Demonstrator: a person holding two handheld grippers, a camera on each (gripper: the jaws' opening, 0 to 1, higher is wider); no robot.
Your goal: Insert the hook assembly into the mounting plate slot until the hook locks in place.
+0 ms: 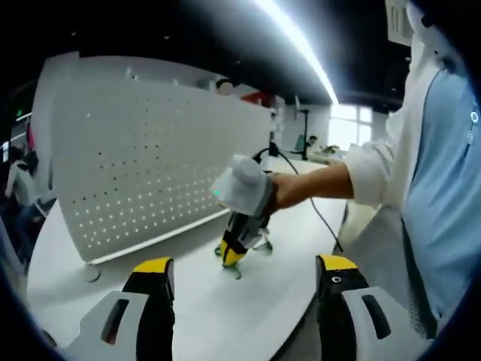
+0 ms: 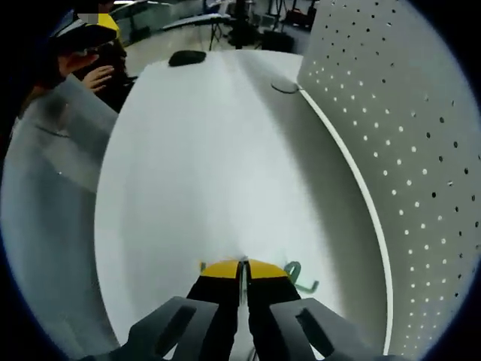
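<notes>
While the right tool [image 2: 242, 272] pinches the hook [image 2: 299, 279] on the desk [image 2: 203, 165], clear of the pegboard [image 2: 406, 113], insertion remains; the left tool [image 1: 244, 274] stands spread.

The left gripper view looks from low over the white table [image 1: 225, 308], along its own 2 jaws, toward the upright perforated panel [image 1: 150, 165] and the right gripper [image 1: 234, 259], which stands at middle distance with its tips on the table. The right gripper view sits very close above the same table [image 2: 203, 173], facing along its length, with the same panel [image 2: 406, 150] rising at the right. Both views share the table and the panel.
</notes>
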